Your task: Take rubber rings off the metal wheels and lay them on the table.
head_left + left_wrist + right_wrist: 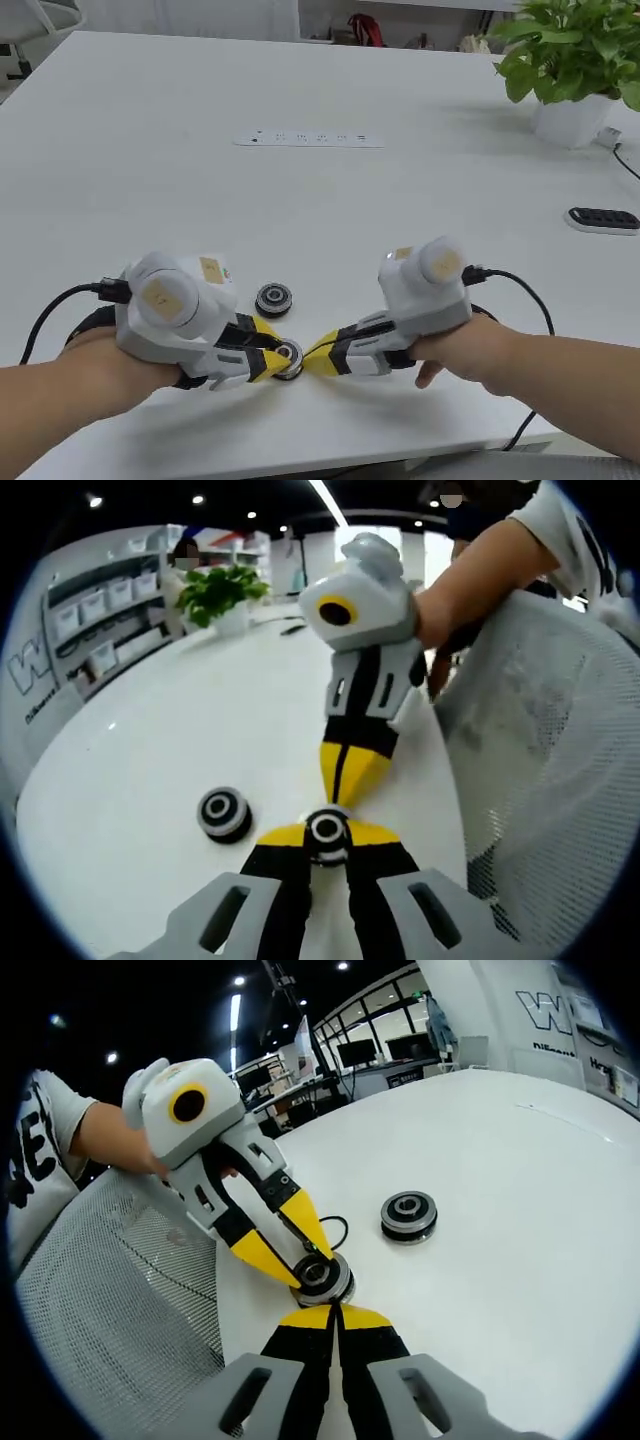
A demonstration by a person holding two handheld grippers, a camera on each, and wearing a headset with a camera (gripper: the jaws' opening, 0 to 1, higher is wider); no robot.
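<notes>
A small metal wheel [288, 358] is held just above the table's near edge, with my left gripper [283, 360] shut on it. In the left gripper view the wheel [328, 830] sits between my yellow tips. My right gripper [312, 362] meets it from the right, its jaws pressed together at the wheel's rim [322, 1278]. A thin black rubber ring [340, 1223] loops out from that wheel. A second wheel [274, 299] with its black ring on lies flat on the table just beyond, and shows in the gripper views too [224, 813] [408, 1214].
A white power strip [308, 139] lies mid-table. A potted plant [575, 70] stands at the far right, and a black power strip [603, 219] lies nearer. Cables trail from both grippers. A mesh chair [540, 780] is at the near edge.
</notes>
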